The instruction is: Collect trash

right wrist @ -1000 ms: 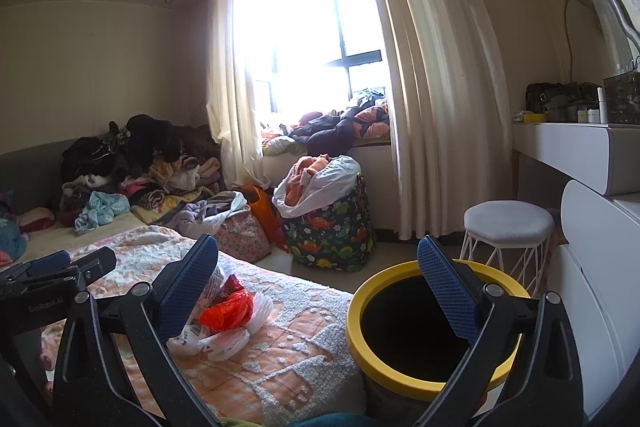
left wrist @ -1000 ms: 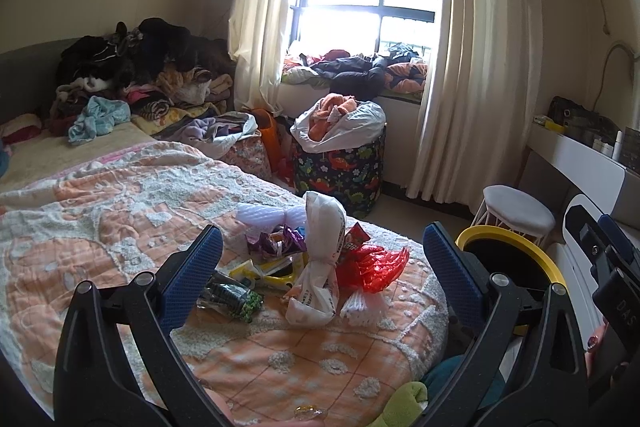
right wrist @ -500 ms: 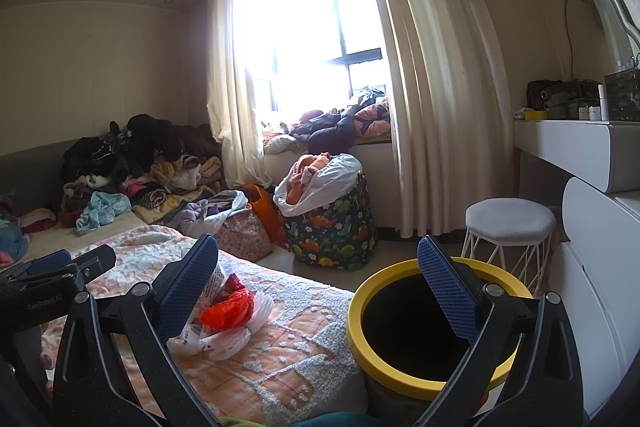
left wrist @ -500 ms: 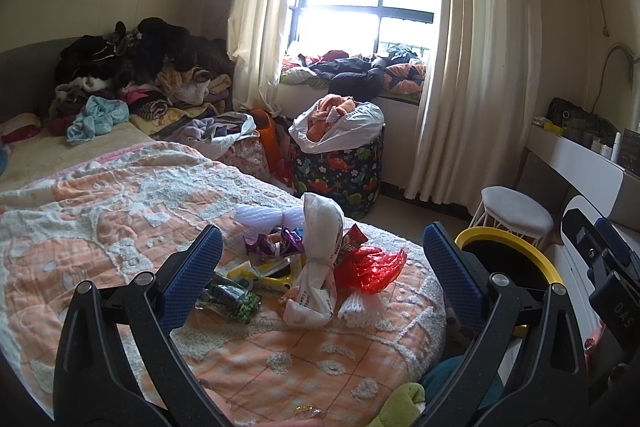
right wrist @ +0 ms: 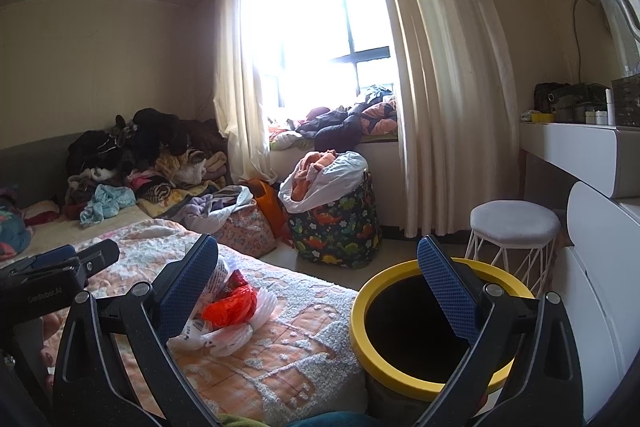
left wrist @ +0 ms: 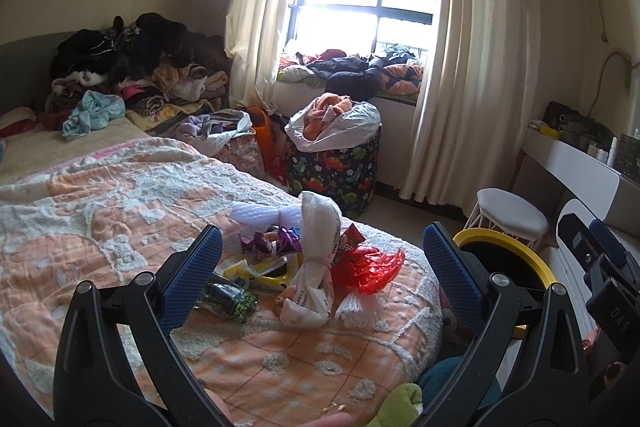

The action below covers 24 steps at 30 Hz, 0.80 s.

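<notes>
Both the left gripper (left wrist: 320, 263) and the right gripper (right wrist: 318, 271) are wide open and empty, so reach slowly to the trash pile (left wrist: 316, 267) mid-frame on the bed (left wrist: 100, 227), pinch one piece, and carry it to the yellow bin (right wrist: 432, 331) at lower right.

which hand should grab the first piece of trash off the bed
Left, probably. The left tongs are open and aimed straight at the trash pile on the bed. The right tongs, also open, point mostly toward the yellow-rimmed bin.
</notes>
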### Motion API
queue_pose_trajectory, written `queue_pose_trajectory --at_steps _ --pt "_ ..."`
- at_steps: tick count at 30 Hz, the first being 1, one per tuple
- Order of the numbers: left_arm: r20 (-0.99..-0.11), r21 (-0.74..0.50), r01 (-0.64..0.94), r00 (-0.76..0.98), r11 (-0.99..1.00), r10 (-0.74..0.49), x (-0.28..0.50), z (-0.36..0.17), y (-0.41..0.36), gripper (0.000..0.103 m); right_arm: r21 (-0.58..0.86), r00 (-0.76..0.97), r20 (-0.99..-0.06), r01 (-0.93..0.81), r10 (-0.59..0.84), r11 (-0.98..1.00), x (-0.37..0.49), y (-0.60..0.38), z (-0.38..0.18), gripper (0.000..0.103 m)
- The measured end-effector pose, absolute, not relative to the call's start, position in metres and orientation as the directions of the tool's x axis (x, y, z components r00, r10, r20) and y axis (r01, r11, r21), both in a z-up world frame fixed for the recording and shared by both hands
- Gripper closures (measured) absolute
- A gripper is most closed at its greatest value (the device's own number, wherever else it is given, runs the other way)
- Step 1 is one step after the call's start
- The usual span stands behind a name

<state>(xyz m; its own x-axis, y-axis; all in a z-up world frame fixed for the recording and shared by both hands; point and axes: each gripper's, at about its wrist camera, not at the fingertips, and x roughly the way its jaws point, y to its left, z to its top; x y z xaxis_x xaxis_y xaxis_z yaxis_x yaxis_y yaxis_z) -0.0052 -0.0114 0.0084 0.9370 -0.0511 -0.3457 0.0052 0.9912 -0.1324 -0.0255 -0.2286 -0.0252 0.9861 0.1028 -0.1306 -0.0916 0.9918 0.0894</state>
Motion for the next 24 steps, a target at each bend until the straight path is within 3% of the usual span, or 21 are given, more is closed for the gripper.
queue_pose_trajectory --at_steps 11,17,24 --pt "-0.351 -0.217 -0.088 0.936 0.972 0.006 0.000 0.002 0.042 0.011 0.059 0.957 -0.190 -0.212 0.220 0.975 -0.005 -0.190 -0.025 0.006" --pt "-0.339 -0.289 -0.084 0.940 0.954 -0.020 -0.002 -0.003 0.077 0.011 0.050 0.929 -0.230 -0.285 0.289 0.957 0.008 -0.164 -0.026 0.006" --pt "-0.394 -0.326 -0.160 0.919 0.932 0.020 0.013 -0.012 0.110 0.011 0.046 0.897 -0.284 -0.341 0.340 0.939 0.025 -0.140 -0.031 0.006"
